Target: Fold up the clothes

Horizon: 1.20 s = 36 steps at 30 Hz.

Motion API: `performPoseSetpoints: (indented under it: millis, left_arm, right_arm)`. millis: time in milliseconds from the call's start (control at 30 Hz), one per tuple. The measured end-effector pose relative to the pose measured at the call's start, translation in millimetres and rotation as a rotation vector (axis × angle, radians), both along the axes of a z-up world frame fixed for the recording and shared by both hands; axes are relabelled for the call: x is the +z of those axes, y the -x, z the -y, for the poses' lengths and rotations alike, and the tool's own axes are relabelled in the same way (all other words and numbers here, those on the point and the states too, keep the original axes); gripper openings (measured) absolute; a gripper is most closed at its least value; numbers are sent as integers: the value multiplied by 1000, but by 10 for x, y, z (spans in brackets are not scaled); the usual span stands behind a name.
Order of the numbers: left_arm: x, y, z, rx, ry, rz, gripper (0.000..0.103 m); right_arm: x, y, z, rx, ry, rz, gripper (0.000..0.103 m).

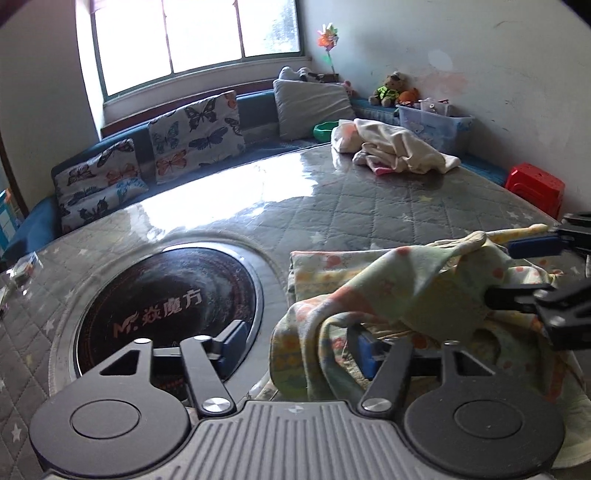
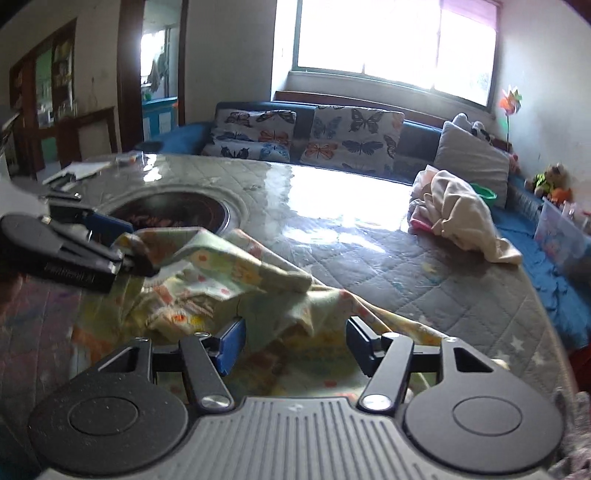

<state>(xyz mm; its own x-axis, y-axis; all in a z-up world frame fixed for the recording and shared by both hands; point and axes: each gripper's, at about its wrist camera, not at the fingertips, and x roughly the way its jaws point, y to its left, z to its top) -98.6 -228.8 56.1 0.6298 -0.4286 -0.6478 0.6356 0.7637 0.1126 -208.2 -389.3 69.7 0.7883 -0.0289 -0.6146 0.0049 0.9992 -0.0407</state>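
1. Counter (image 1: pixel 369 192): quilted grey cover under glossy film, ahead of the jaws.
2. Round black cooktop (image 1: pixel 166 295): recessed in the counter.
3. Butterfly cushions (image 1: pixel 195 136): on the blue sofa (image 1: pixel 258 107) beyond the counter.
4. Red stool (image 1: pixel 535 188): far right.
5. Teddy bear (image 1: pixel 391 88): far corner.
6. Pinwheel (image 1: pixel 327 38): beside the window (image 1: pixel 199 33).

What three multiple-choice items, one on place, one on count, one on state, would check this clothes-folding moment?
1. Where does the cream garment pile lie?
A. far end of the quilted table
B. on the red stool
C. inside the dark round hob

2. How many butterfly cushions lean on the sofa?
A. one
B. two
C. five

3. How does the patterned cloth near the tongs lie?
A. flat, neatly folded
B. rumpled, partly lifted
C. hung at the window

Key: 1 A, it lies on the quilted table near the sofa corner; 2 B, two show side by side; 3 B, one fold rises above the rest.
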Motion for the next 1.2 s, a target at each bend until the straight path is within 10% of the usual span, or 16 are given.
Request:
performPoseSetpoints:
  millis: [133, 267, 367, 967, 1100, 1200]
  left_arm:
    - [-18, -18, 92, -26, -12, 9, 65]
    - [-45, -130, 117, -16, 4, -37, 23]
    - [-17, -204, 54, 8, 30, -64, 16]
    - [661, -508, -966, 229, 118, 69, 12]
    - [588, -521, -1209, 267, 106, 68, 12]
    - [460, -519, -1386, 294, 83, 48, 12]
  right_arm:
    - [-71, -139, 37, -23, -34, -10, 38]
    - [-39, -164, 95, -66, -33, -7, 9]
    - [128, -80, 133, -94, 17, 34, 6]
    - [1569, 31, 224, -167, 263, 295, 2]
    - [1251, -82, -22, -72, 209, 180, 10]
    - [855, -79, -197, -28, 188, 88, 39]
